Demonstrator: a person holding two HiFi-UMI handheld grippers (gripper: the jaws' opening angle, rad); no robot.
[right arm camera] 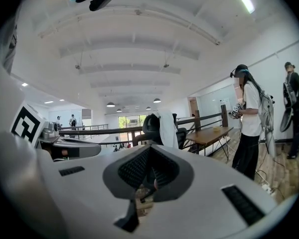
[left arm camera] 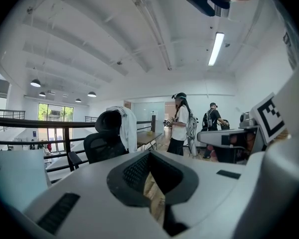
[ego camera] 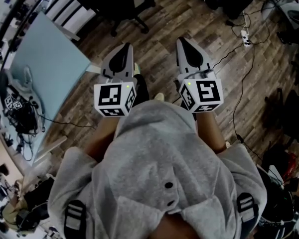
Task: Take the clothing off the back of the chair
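Floor: wooden boards (ego camera: 164, 29) under both claws, with cables trailing across them and nothing of the task down here.
Chair: and there it is, a black office chair (left arm camera: 102, 146) by the railing, well apart from both claws. The right gripper view finds the chair (right arm camera: 150, 126) just as far off.
Person nearby: someone (left arm camera: 180, 123) stands beyond the chair beside a wooden bench (left arm camera: 149, 139), taking no part in this.
Clothing: a white garment (left arm camera: 125, 128) is draped over the chair's back and hangs down one side. It shows the same way, clothing (right arm camera: 167, 129) on the backrest, from the right. Untouched, I'd say.
Left claw: the left claw (ego camera: 125, 48) is held out roughly level in front of the person, jaws together with nothing between them.
Right claw: the right claw (ego camera: 183, 41) is alongside it, jaws closed and empty too.
Done so far: by my reading nothing, since the garment sits on the chair and neither claw is near it.
Left to do: close the distance, open a claw, grip the cloth near the top of the backrest and lift it clear.
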